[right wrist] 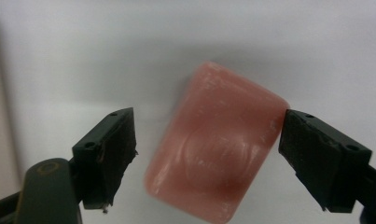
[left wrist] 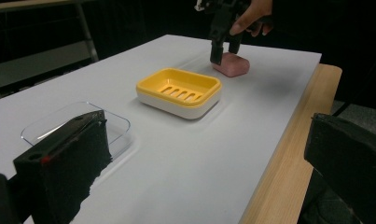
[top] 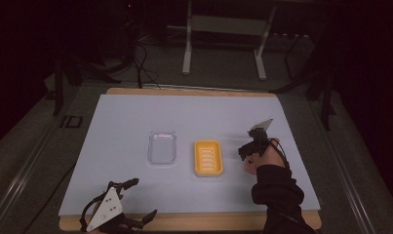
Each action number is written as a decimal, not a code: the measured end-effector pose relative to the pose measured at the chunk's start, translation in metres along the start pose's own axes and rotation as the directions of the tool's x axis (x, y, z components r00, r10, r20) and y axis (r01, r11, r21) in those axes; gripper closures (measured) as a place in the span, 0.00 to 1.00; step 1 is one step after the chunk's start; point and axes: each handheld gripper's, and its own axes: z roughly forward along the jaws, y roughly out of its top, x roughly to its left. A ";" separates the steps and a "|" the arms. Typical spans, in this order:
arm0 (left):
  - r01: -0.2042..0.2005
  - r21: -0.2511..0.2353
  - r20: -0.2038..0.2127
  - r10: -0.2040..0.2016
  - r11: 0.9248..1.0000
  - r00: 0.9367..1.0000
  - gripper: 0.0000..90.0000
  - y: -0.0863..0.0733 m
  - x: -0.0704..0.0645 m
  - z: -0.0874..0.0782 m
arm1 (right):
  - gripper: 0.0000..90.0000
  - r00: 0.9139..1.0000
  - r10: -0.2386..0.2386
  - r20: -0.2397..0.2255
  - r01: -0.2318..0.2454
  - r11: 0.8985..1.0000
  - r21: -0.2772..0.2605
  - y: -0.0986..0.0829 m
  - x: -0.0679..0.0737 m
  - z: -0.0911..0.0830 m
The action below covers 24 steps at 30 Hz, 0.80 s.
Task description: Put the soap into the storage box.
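Observation:
A pink bar of soap [right wrist: 218,149] lies flat on the white mat, and my right gripper [right wrist: 209,158] hangs over it, open, with one jaw on each side and neither touching it. From the left gripper view the soap [left wrist: 232,65] lies beyond a yellow soap dish [left wrist: 178,91], with the right gripper [left wrist: 221,53] pointing down at it. The dish [top: 208,157] sits mid-table, left of the right gripper [top: 246,150]. My left gripper [top: 143,199] rests open at the near left edge, holding nothing.
A clear plastic lid or tray [top: 162,146] lies just left of the yellow dish. The white mat [top: 135,112] covers a wooden table whose edge [left wrist: 288,154] runs along the near side. A metal stand [top: 223,29] is on the floor beyond.

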 end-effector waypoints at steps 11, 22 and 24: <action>0.000 0.001 0.001 0.000 1.000 1.000 0.01 0.000 0.000 0.000 | 0.24 0.999 0.014 0.032 -0.014 1.000 0.015 0.001 -0.002 0.010; -0.002 0.002 -0.001 0.002 1.000 1.000 0.01 0.000 0.000 0.000 | 0.35 1.000 0.018 0.020 -0.019 0.999 0.049 0.000 -0.001 0.015; -0.002 0.004 0.000 0.002 1.000 1.000 0.01 0.000 0.000 0.000 | 0.37 1.000 0.013 0.017 -0.014 0.999 0.050 0.000 -0.001 0.015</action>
